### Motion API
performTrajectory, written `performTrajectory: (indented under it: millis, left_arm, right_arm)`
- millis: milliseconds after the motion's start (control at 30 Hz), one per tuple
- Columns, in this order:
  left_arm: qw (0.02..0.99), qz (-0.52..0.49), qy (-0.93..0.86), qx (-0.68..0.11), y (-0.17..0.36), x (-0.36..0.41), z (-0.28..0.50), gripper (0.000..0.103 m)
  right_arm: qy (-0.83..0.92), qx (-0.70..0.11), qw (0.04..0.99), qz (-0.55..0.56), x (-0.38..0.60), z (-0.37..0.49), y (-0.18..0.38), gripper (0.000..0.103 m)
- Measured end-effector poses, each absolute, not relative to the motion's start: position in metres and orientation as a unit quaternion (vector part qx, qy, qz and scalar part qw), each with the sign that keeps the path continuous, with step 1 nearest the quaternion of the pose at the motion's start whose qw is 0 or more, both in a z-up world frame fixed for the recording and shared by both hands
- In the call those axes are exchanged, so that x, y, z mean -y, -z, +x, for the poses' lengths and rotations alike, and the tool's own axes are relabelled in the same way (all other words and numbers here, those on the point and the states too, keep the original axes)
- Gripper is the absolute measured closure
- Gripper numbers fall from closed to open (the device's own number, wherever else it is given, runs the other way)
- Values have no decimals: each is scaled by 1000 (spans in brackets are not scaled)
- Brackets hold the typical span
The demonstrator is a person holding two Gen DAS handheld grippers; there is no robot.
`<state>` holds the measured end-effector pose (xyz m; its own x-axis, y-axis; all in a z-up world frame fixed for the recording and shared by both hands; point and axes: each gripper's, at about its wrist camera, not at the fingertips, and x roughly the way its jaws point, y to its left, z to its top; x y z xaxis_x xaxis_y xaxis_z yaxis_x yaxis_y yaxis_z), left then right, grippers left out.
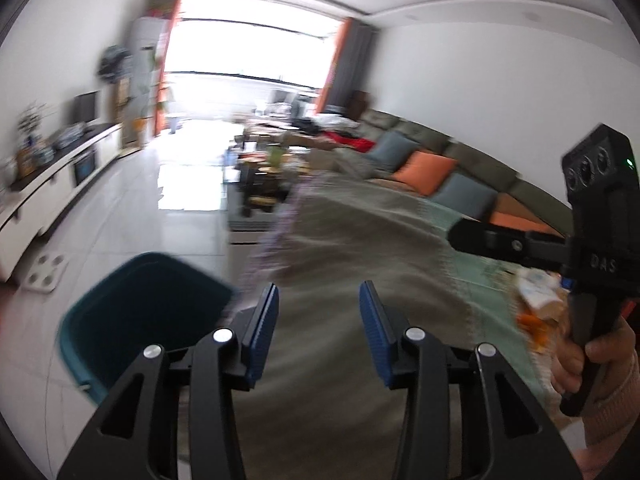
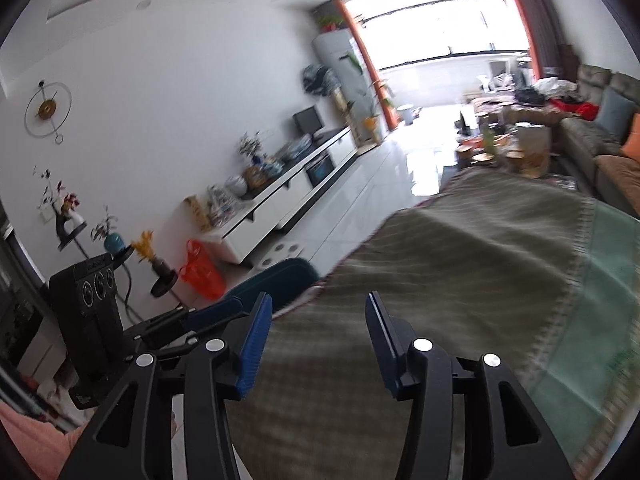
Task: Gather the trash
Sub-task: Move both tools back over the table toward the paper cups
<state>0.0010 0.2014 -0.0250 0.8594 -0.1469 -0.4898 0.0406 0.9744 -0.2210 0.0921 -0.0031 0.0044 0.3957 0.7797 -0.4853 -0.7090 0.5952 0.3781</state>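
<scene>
Teal bin (image 1: 132, 320) left of tool (image 1: 319, 312)

Bright window (image 2: 440, 28), white walls, blurry, perhaps tiled floor (image 1: 120, 208).

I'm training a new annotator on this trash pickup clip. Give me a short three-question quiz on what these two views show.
1. True or false: the left hand-held gripper has trash between its pads.
2. In the left wrist view, which side of the blanket is the teal bin on? A. left B. right C. on top of it
3. Fill in: the trash pile in the left wrist view lies close to the ___ hand-held gripper.

Key: 1 false, both hand-held grippers are open and empty. 2 A. 3 right.
</scene>
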Motion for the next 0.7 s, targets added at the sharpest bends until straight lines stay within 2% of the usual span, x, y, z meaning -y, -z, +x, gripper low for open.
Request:
performTrajectory:
  millis: [367,700]
  left_arm:
    - [934,-39,224,-277,30,-66,24,60]
    - [897,4,311,-312,43,23,50,59]
  right_arm:
    - [-311,-305,896,88,134,62,6,52]
    - [-167,-296,931,134,242,43,18,49]
